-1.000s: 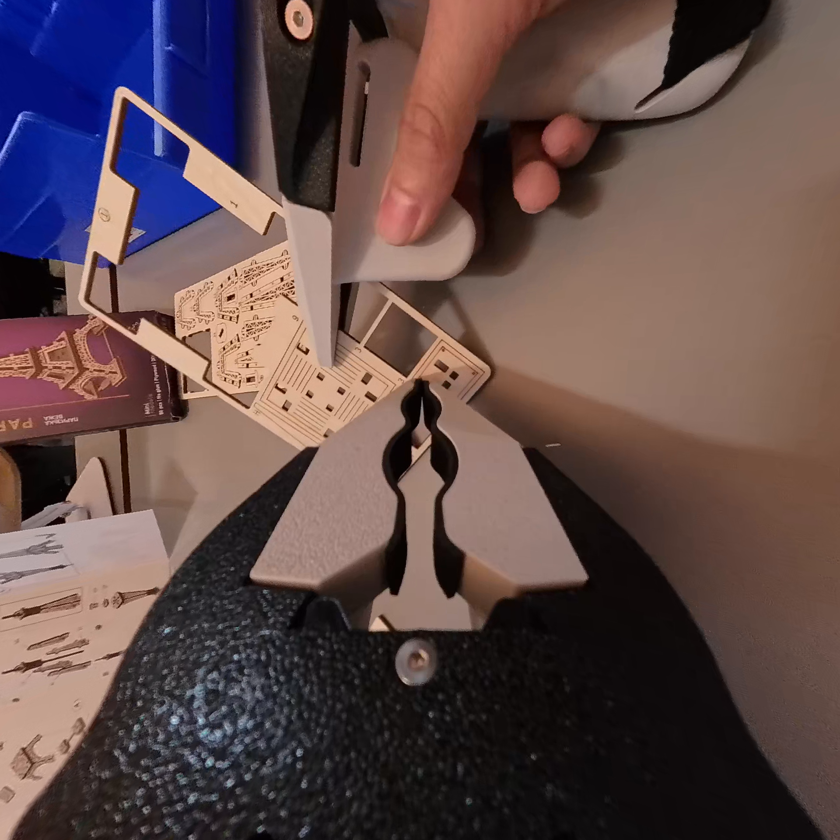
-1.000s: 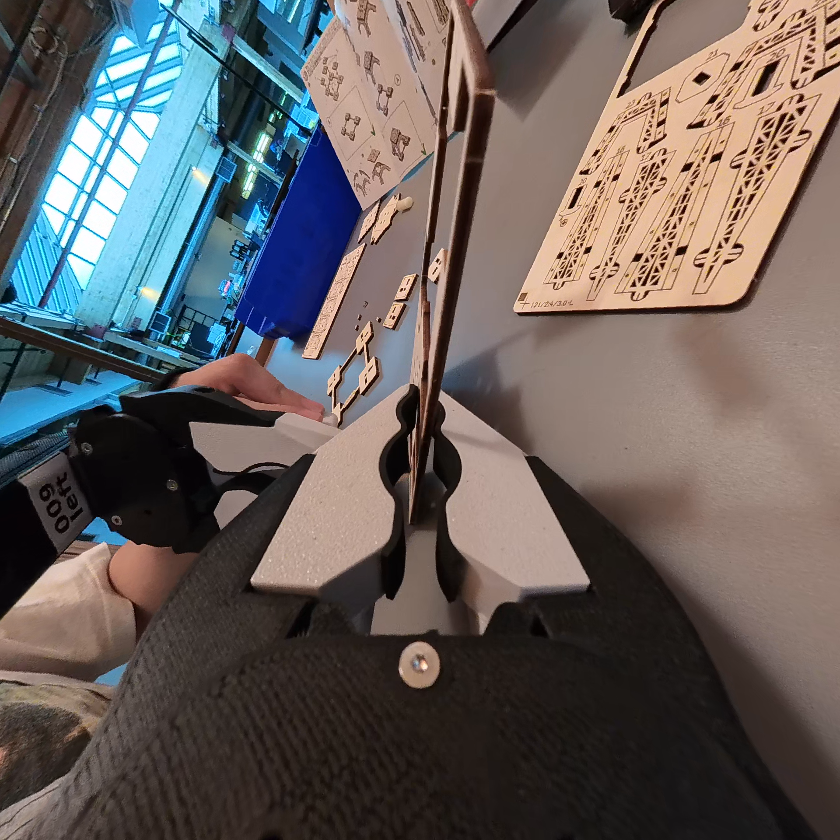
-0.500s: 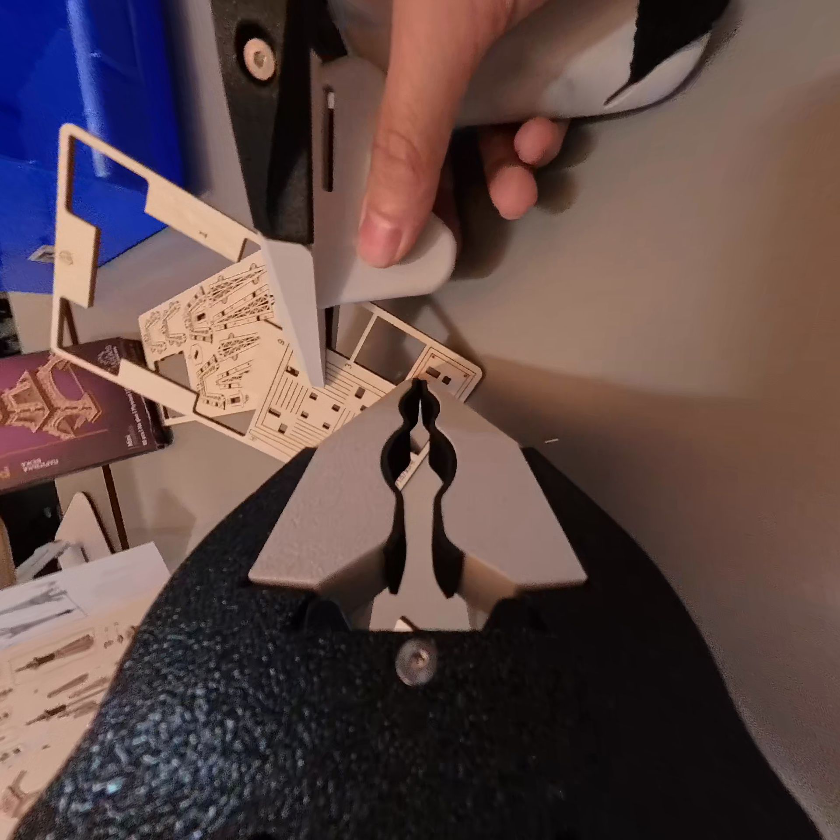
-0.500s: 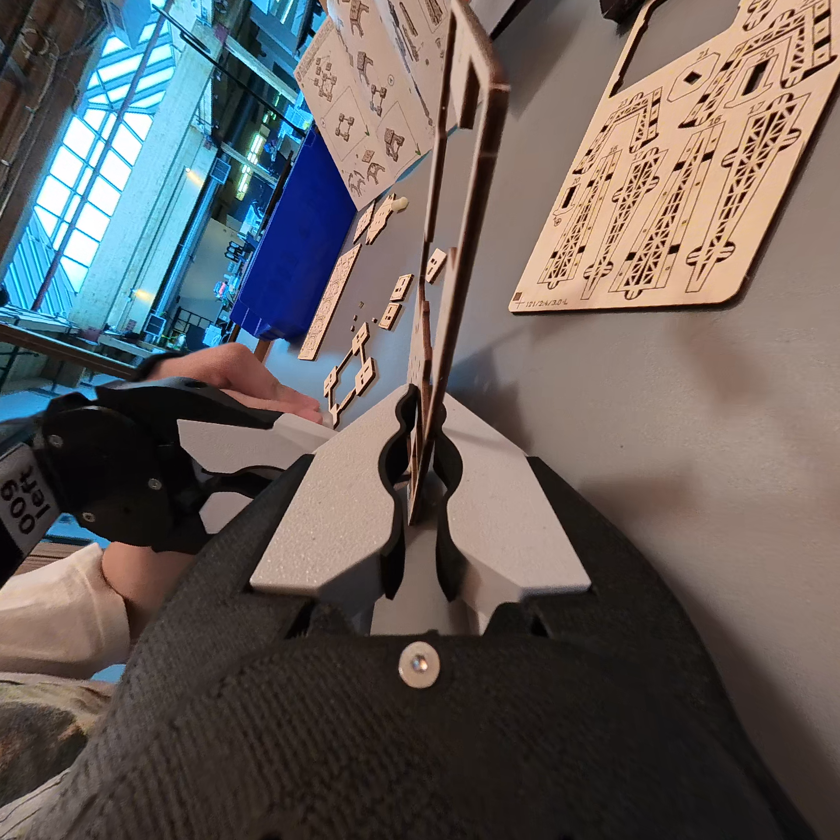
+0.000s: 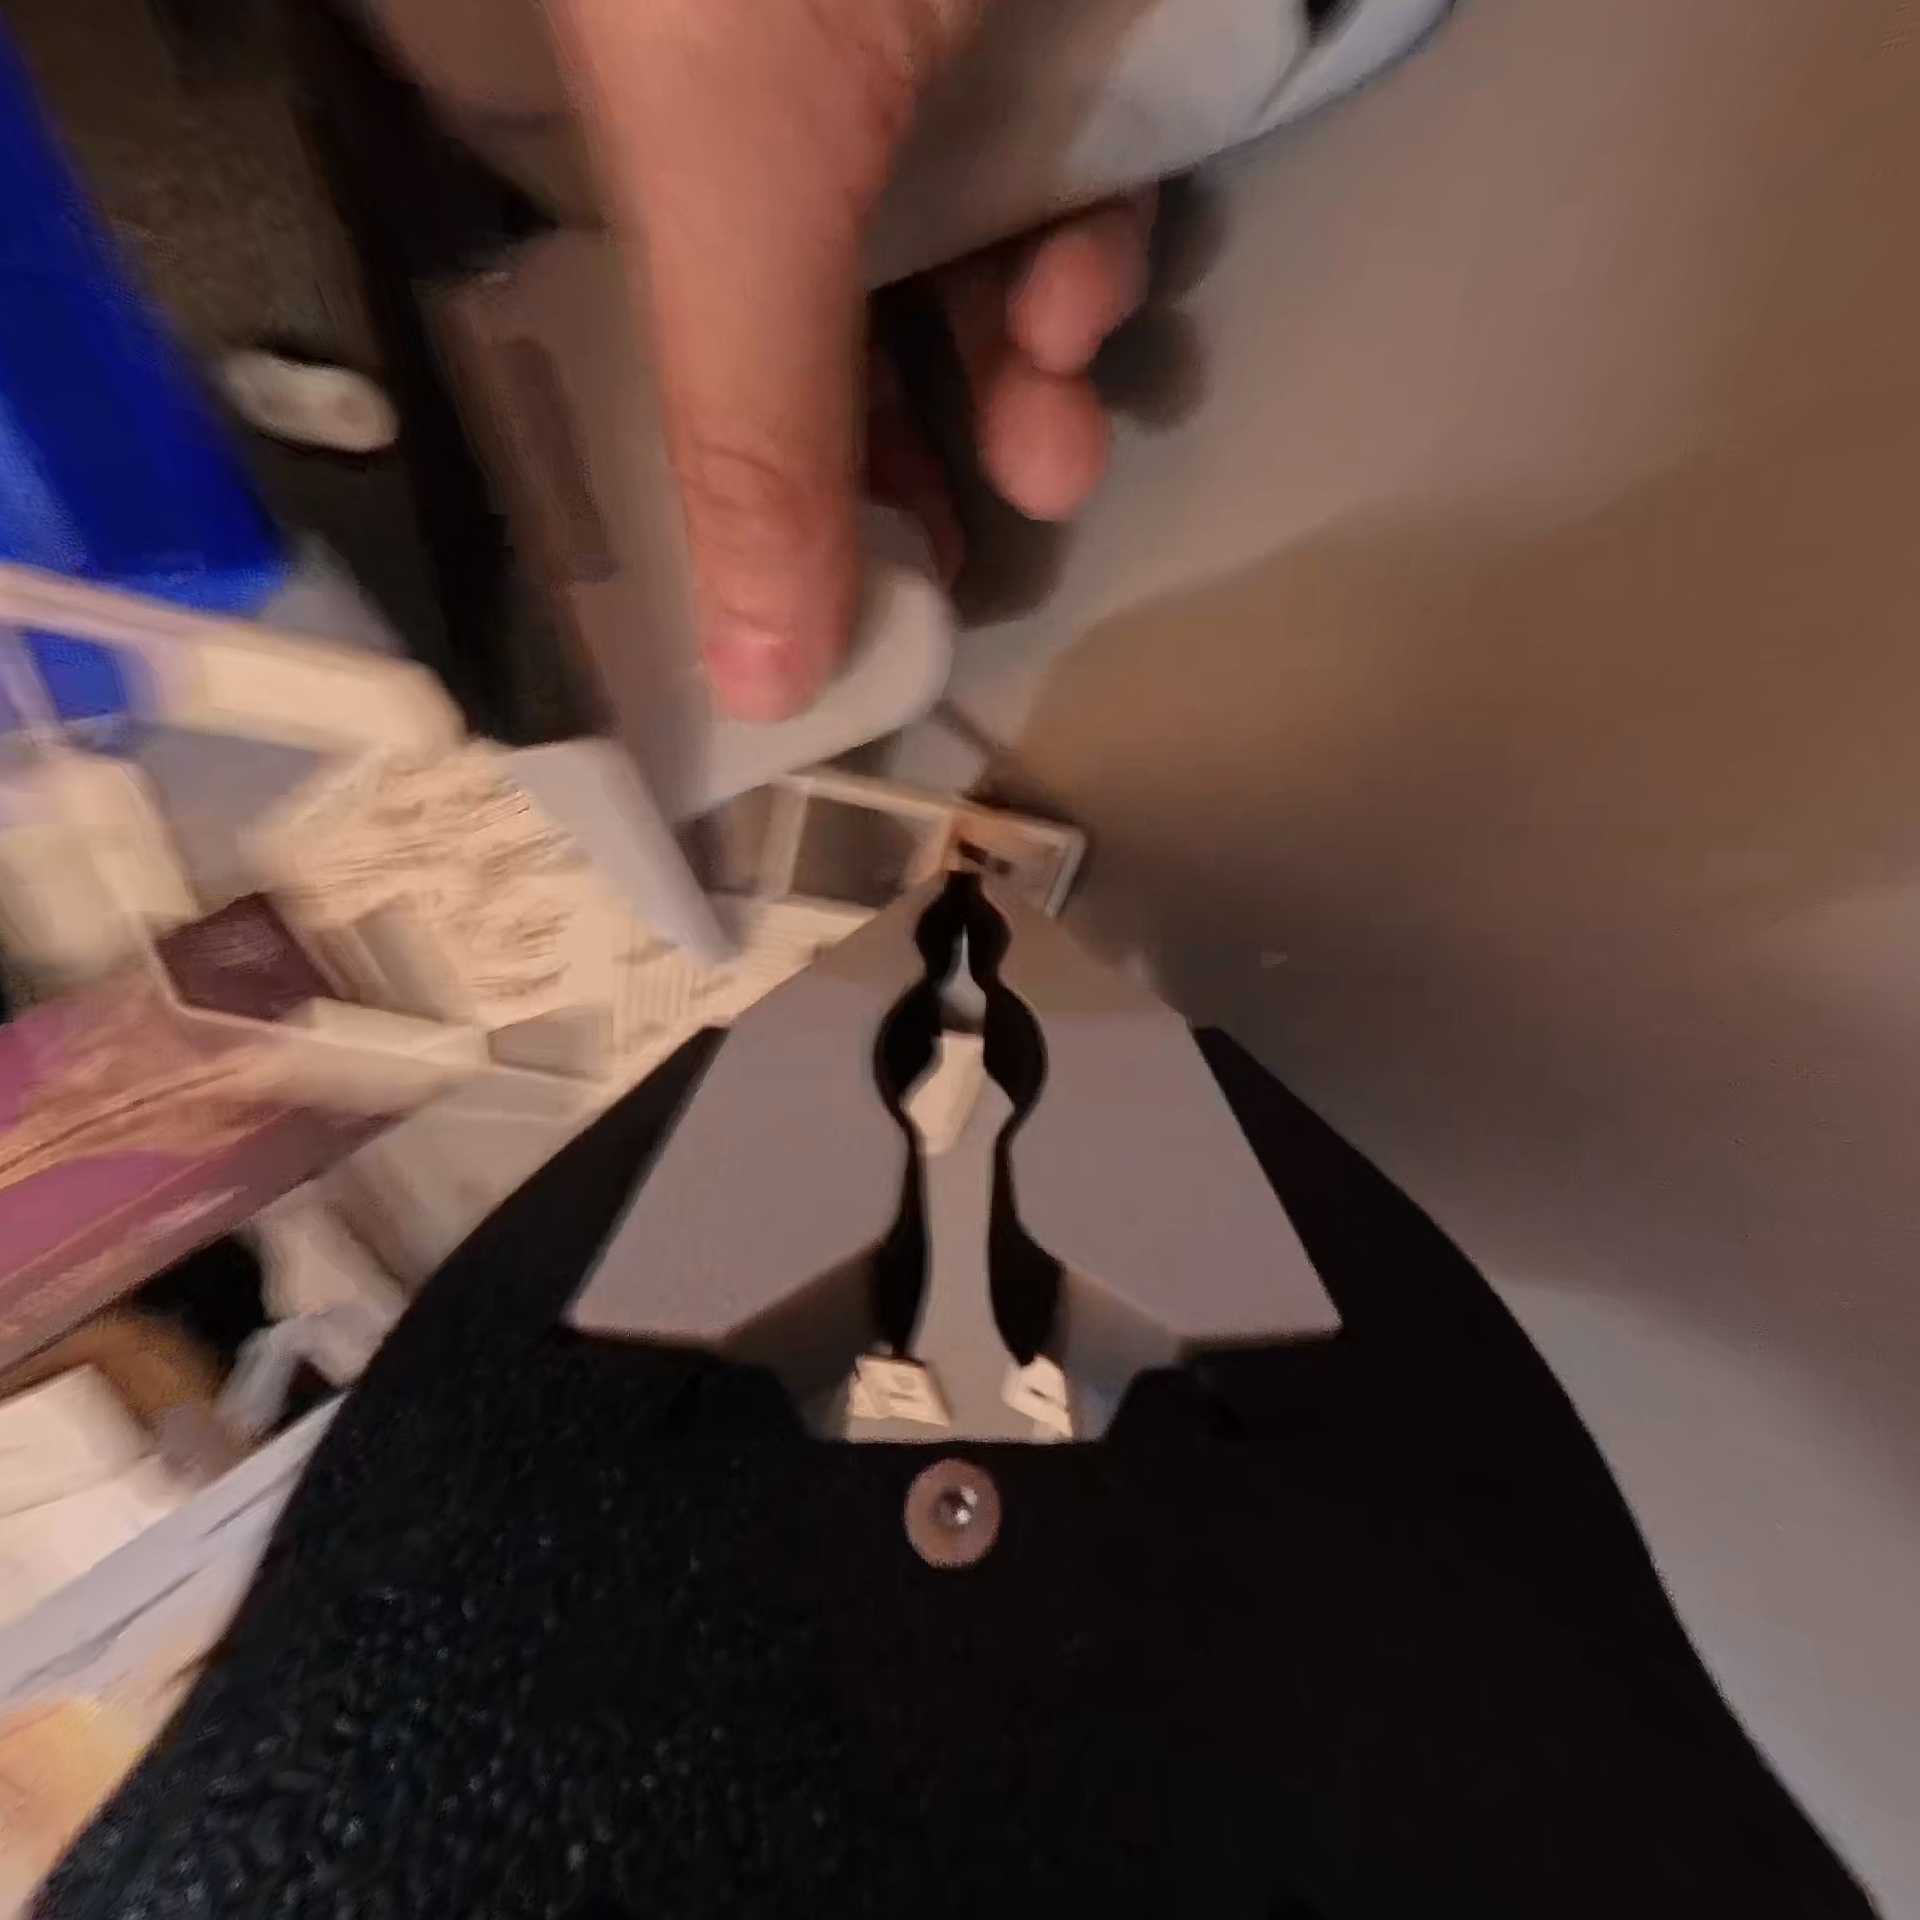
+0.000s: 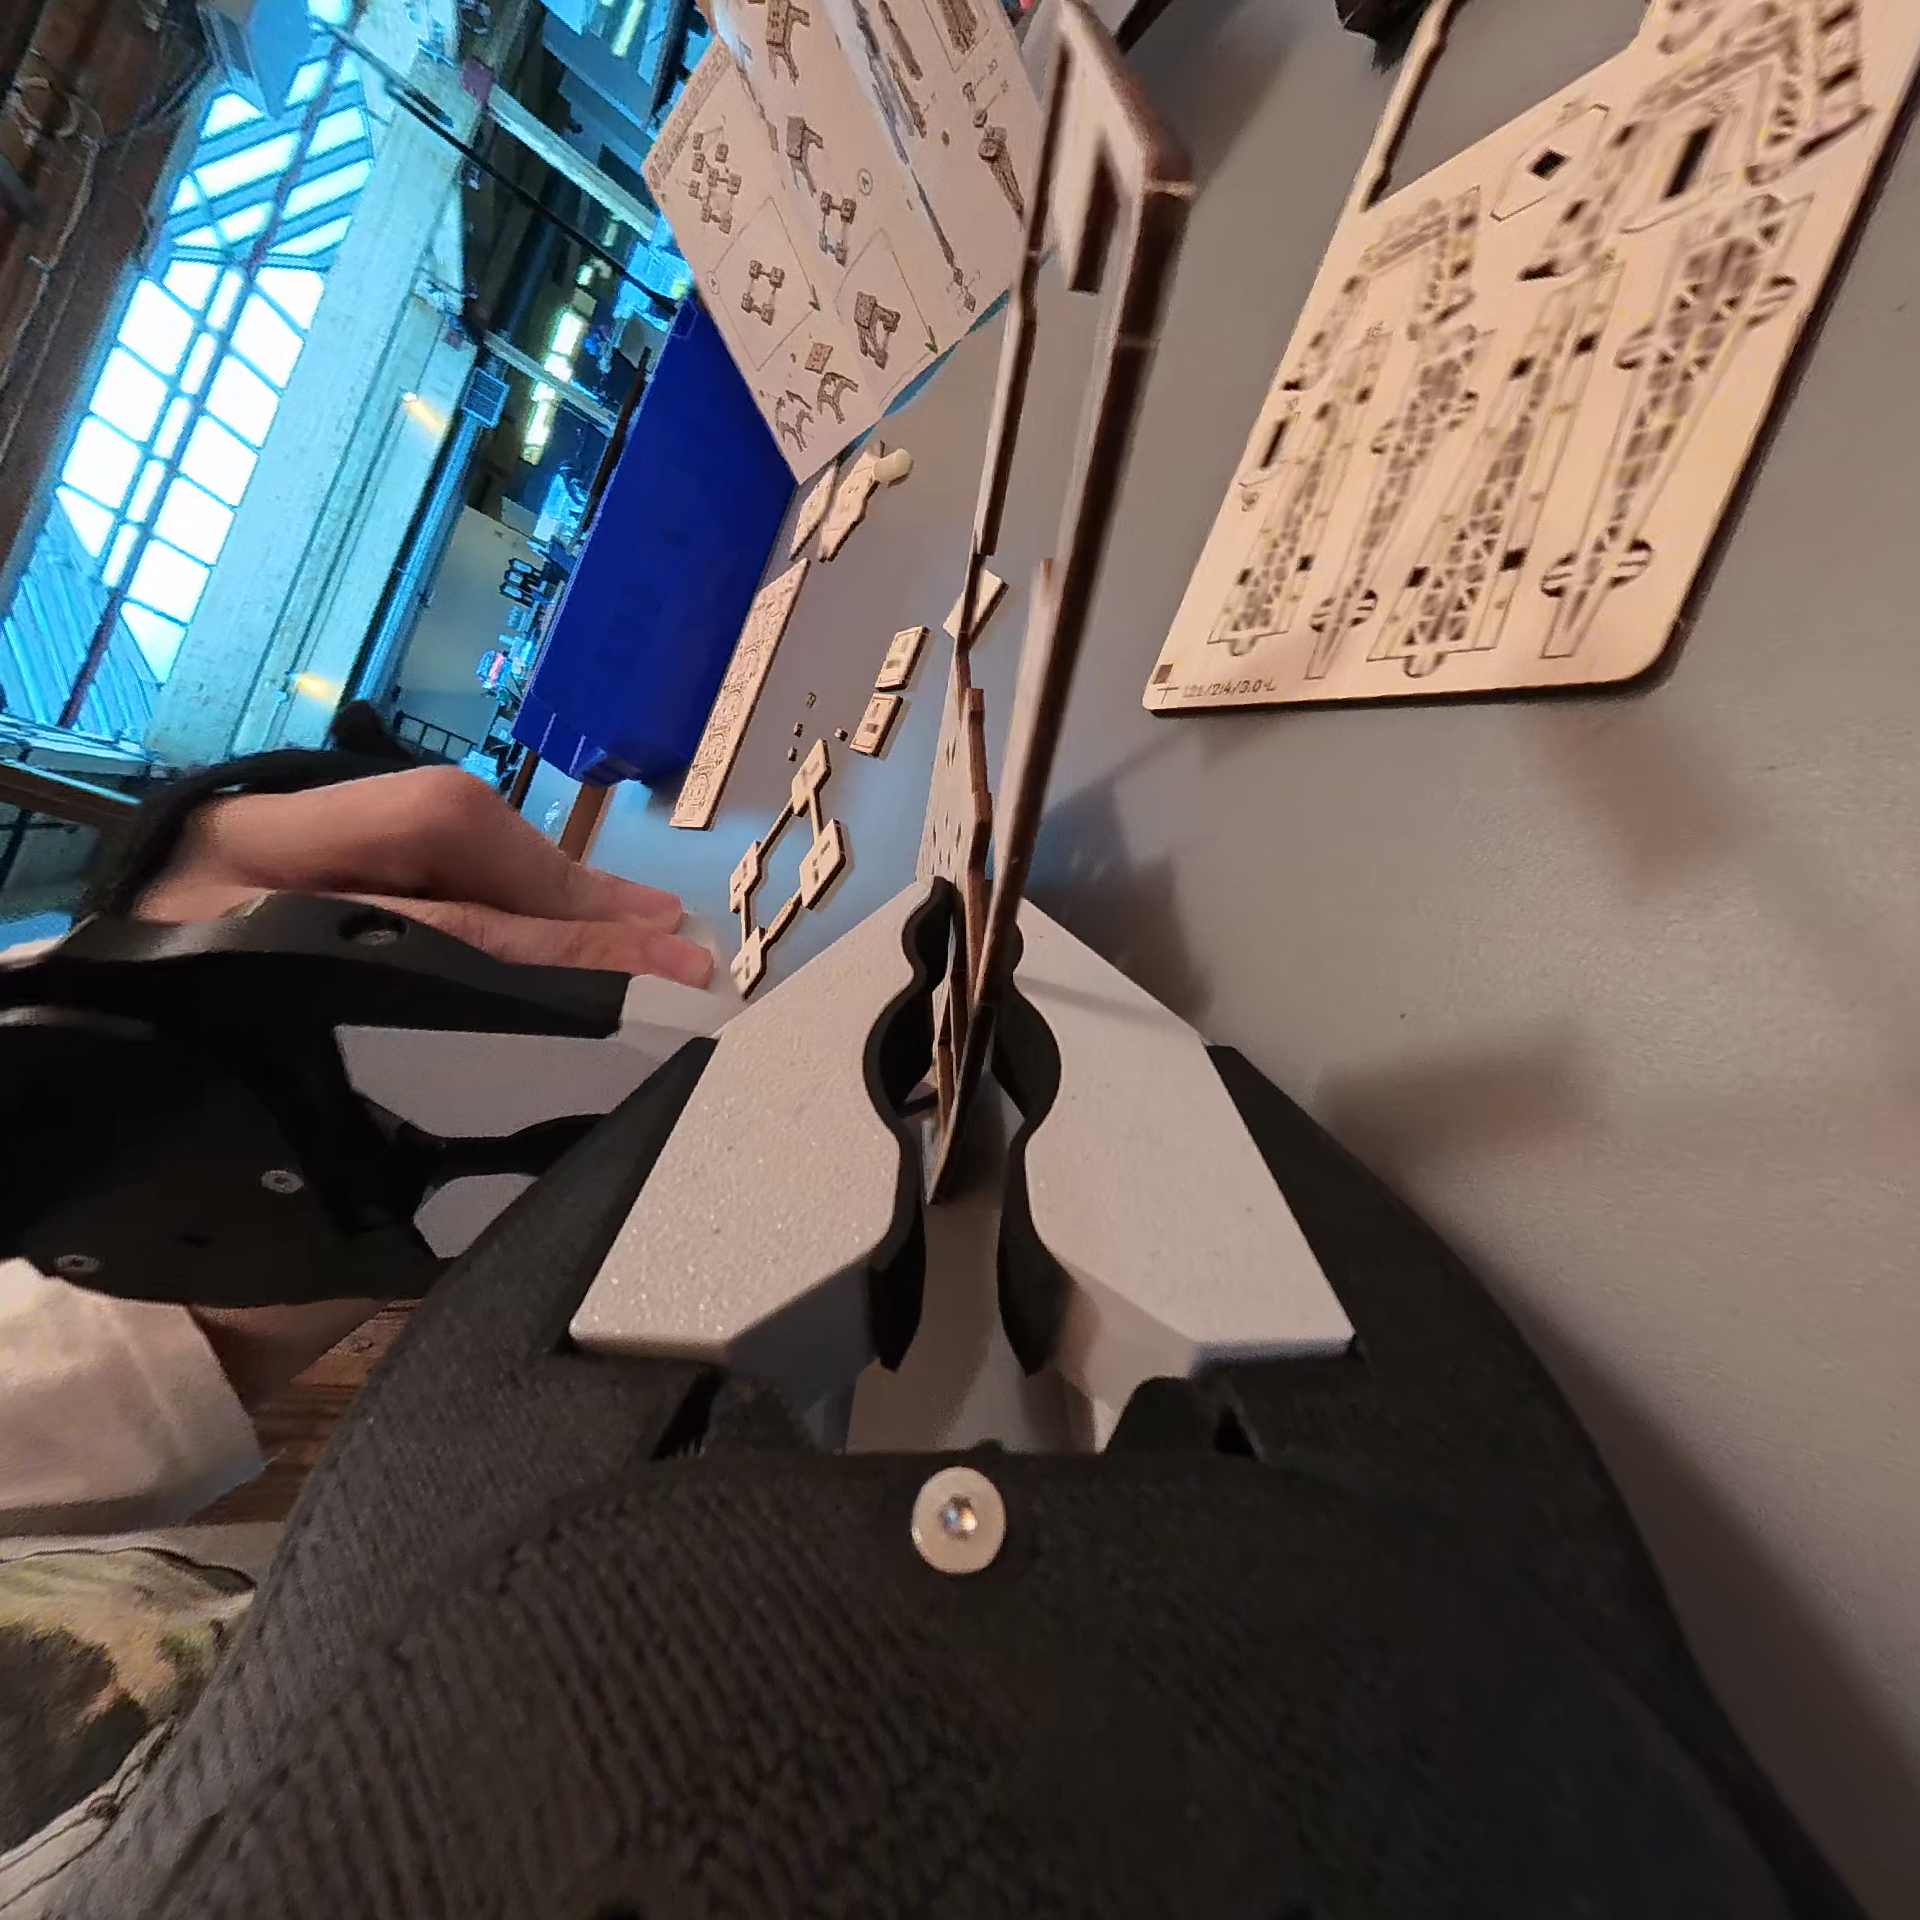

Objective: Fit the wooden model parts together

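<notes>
My right gripper (image 6: 982, 914) is shut on the lower edge of a thin wooden parts sheet (image 6: 1081, 416), which I see edge-on, standing up and leaning right. In the blurred left wrist view the same sheet (image 5: 436, 862) faces me, with a hand (image 5: 769, 416) around the right gripper. My left gripper (image 5: 961, 894) is shut, its tips at the sheet's near corner (image 5: 1013, 842). I cannot see anything held in it. Its black body (image 6: 260, 1049) is at the left of the right wrist view, its fingertips hidden behind my right gripper.
A second wooden sheet of lattice parts (image 6: 1507, 416) lies on the grey table (image 6: 1455, 1039). Beyond are an instruction leaflet (image 6: 852, 208), a square wooden frame part (image 6: 790, 862), small loose pieces and a blue bin (image 6: 665, 582). A purple box (image 5: 156, 1164) lies left. The left gripper's tips are roughly 5 cm from the right gripper's.
The left wrist view has swung and blurred, and the sheet and right gripper sit lower and more to the left in it. In the right wrist view the sheet leans further right and the left hand reaches further forward.
</notes>
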`<state>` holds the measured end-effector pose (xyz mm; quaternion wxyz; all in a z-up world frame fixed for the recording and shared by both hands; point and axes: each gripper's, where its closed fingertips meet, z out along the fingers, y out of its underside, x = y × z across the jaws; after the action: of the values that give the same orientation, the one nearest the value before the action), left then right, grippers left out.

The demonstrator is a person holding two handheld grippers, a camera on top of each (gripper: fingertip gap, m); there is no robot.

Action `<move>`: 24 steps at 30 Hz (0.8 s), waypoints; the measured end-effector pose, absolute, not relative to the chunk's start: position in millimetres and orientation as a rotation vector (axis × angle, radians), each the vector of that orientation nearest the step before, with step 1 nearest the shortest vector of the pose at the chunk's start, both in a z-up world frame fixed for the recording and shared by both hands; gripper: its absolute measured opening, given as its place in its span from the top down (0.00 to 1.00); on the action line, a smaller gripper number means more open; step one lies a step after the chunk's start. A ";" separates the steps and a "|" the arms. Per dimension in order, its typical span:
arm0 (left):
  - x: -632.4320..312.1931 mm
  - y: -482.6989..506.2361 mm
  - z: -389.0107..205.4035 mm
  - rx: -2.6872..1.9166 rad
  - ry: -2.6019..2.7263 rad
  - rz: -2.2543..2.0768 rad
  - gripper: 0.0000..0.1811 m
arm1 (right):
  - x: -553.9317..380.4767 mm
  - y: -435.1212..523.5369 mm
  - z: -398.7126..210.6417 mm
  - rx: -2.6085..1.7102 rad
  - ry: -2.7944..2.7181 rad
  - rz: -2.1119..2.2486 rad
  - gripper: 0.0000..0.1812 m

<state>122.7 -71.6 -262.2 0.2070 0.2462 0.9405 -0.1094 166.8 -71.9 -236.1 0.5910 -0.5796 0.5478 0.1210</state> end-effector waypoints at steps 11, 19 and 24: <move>129.2 -73.1 -236.3 0.452 2.607 -0.585 1.00 | 167.0 -72.2 -229.3 -1.317 1.237 0.288 0.99; 131.5 -49.2 -184.9 0.009 2.404 -1.054 0.93 | 171.0 -101.6 -183.6 -0.956 1.094 0.428 1.00; 126.1 -55.2 -221.0 -0.447 2.546 -1.318 0.74 | 178.7 -144.1 -177.7 -1.017 1.174 0.165 1.00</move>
<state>126.1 -55.2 -221.0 0.1197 -0.1528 0.8712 -0.4510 178.7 -144.1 -177.7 0.7102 -0.4582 0.5292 0.0746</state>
